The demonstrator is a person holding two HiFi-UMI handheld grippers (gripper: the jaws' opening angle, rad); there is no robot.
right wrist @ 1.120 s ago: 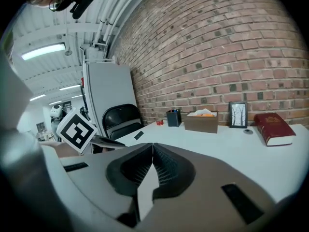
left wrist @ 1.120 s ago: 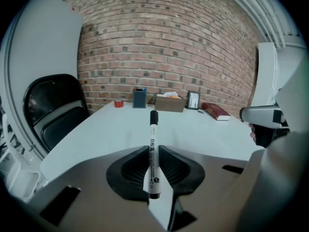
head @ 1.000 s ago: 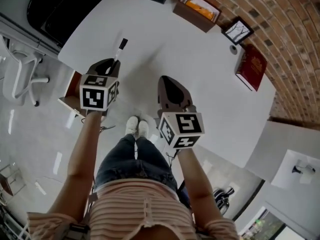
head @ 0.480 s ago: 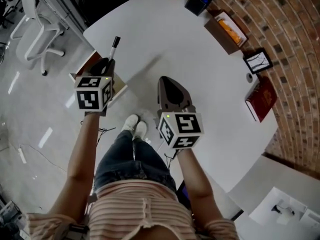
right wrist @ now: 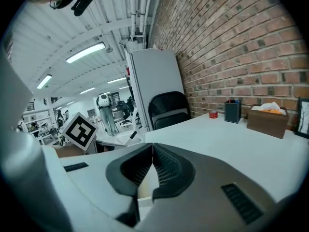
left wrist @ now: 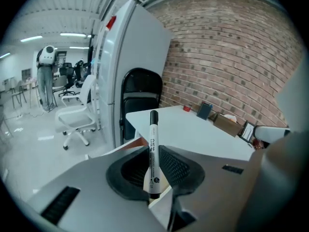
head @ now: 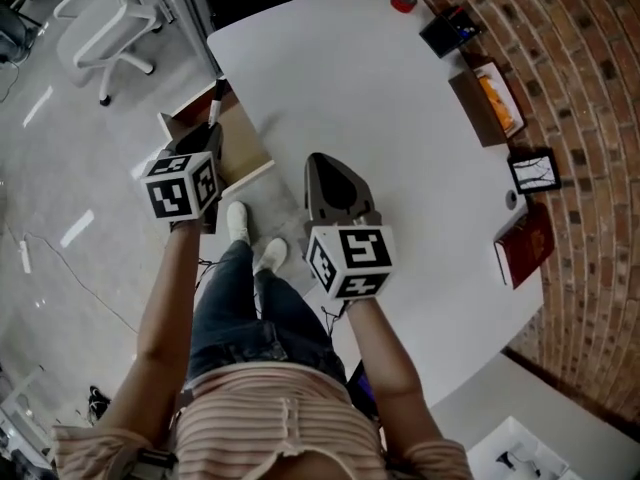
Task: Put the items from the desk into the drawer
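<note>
A: Anything in the left gripper [head: 203,143]?

B: Pinches a white marker [left wrist: 153,144] low on the barrel, black cap poking out toward twelve o'clock in the left gripper view.

A: And the right gripper [right wrist: 152,149]?

B: Pressed together, with nothing between.

A: Over what, then?

B: In the head view, lines up over the open wooden drawer [head: 245,156], at nine o'clock of the white desk [head: 360,98], just off its edge.

A: Left on the desk?

B: Along the brick-wall rim, from twelve round to four o'clock: red tape roll [head: 403,0], black pen holder [head: 450,30], brown tissue box [head: 487,98], picture frame [head: 533,172], red book [head: 525,243]. All well apart from both grippers.
</note>
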